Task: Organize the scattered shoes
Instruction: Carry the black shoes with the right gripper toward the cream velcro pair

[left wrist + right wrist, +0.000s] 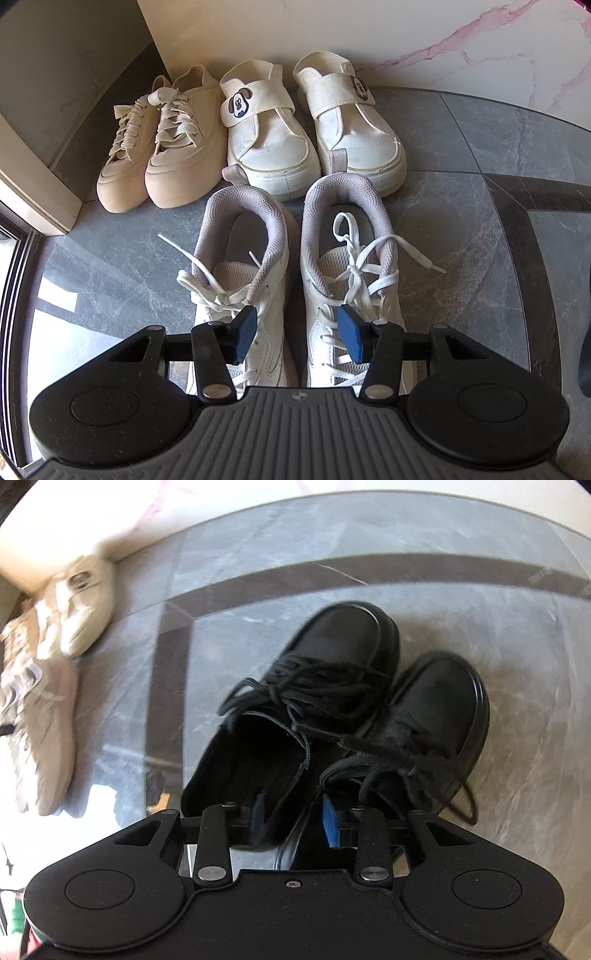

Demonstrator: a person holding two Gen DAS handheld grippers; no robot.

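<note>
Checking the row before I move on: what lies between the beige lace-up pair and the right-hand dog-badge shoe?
In the left wrist view, the other dog-badge shoe sits between the beige pair and the right-hand dog-badge shoe.

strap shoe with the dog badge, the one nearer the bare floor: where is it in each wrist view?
Left wrist: dog-badge strap shoe, top centre-right, heel to the marble wall, toe toward the camera, right end of the back row.
Right wrist: same shoe, blurred, upper left, badge just visible, against the wall.
Shared landmark: dark floor band across the grey tiles.
</note>
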